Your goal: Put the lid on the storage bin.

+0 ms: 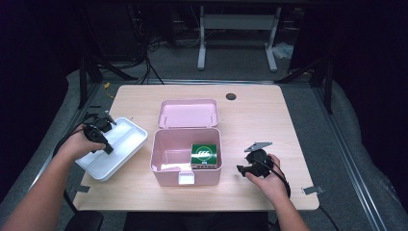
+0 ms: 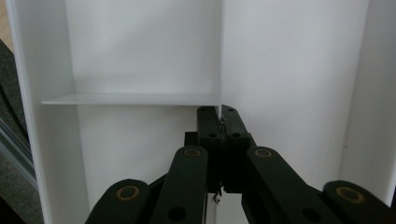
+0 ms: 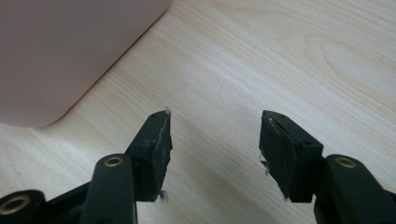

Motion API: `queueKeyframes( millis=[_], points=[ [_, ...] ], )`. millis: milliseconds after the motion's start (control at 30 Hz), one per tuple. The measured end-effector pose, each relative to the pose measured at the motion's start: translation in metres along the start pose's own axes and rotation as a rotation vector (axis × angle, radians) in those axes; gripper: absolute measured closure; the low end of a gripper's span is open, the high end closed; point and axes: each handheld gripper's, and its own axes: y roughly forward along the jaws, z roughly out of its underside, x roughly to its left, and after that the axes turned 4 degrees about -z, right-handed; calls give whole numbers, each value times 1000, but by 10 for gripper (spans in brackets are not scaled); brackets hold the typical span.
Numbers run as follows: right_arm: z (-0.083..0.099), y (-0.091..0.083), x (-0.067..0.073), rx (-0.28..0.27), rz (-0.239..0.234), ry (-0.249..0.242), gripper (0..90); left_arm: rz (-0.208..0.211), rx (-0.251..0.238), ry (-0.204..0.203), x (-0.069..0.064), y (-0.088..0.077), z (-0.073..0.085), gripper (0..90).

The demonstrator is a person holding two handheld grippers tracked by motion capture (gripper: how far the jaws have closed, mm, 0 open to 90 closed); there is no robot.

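Nearest the person, on the right side of the tabletop (image 1: 250, 103), the right gripper (image 1: 242, 169) rests low with its jaws spread wide and nothing between them; in the right gripper view they frame bare wood grain, with the rounded corner of the pink box (image 3: 60, 56) just ahead to one side. Across on the left, the left gripper (image 2: 219, 122) has its jaws pinched together on the thin upright divider of the white tray (image 1: 126, 144), right where that wall meets a cross partition. This tray sits at the left edge of the tabletop, slightly overhanging it, beside the box but apart from it. It looks like light, stiff moulded plastic with smooth, probably slippery walls, so the thin divider seems a sensible hold, though a one-point pinch may let it swing. Farther in, the box stands open with its lid (image 1: 188, 113) tipped back, and a green carton (image 1: 206, 155) sits in its right half
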Motion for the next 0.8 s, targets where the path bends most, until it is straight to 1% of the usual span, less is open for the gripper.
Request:
queueKeyframes(
  millis=[100, 133, 200, 267, 367, 433, 567, 600, 633, 700, 800],
  points=[
    [0, 0, 0, 2, 0, -3, 430, -2, -3, 0, 2, -2, 3, 894],
    [0, 0, 0, 4, 0, -3, 430, -6, -3, 15, 3, -3, 4, 894],
    [0, 0, 0, 5, -3, -7, 430, 2, -10, 22, 3, -5, 5, 894],
    [0, 0, 0, 4, 0, -4, 430, 3, -15, 40, 4, -9, 6, 893],
    [0, 0, 0, 6, 2, -5, 430, 6, -21, 60, 5, -17, 7, 893],
    [0, 1, 0, 11, 2, -6, 430, -8, -26, 83, 3, -24, 7, 893],
    [1, 1, -1, 14, 2, -14, 430, -18, -31, 107, 2, -37, 7, 894],
    [1, 1, -1, 13, 2, -10, 430, -20, -33, 110, 2, -40, 7, 894],
    [1, 1, -1, 13, 11, -9, 430, -21, -35, 113, 1, -43, 7, 894],
    [1, 1, -1, 9, 9, -9, 430, -22, -39, 122, 0, -49, 6, 894],
    [1, 0, -1, 7, 13, -11, 429, -14, -45, 129, -3, -56, 4, 893]
  ],
)
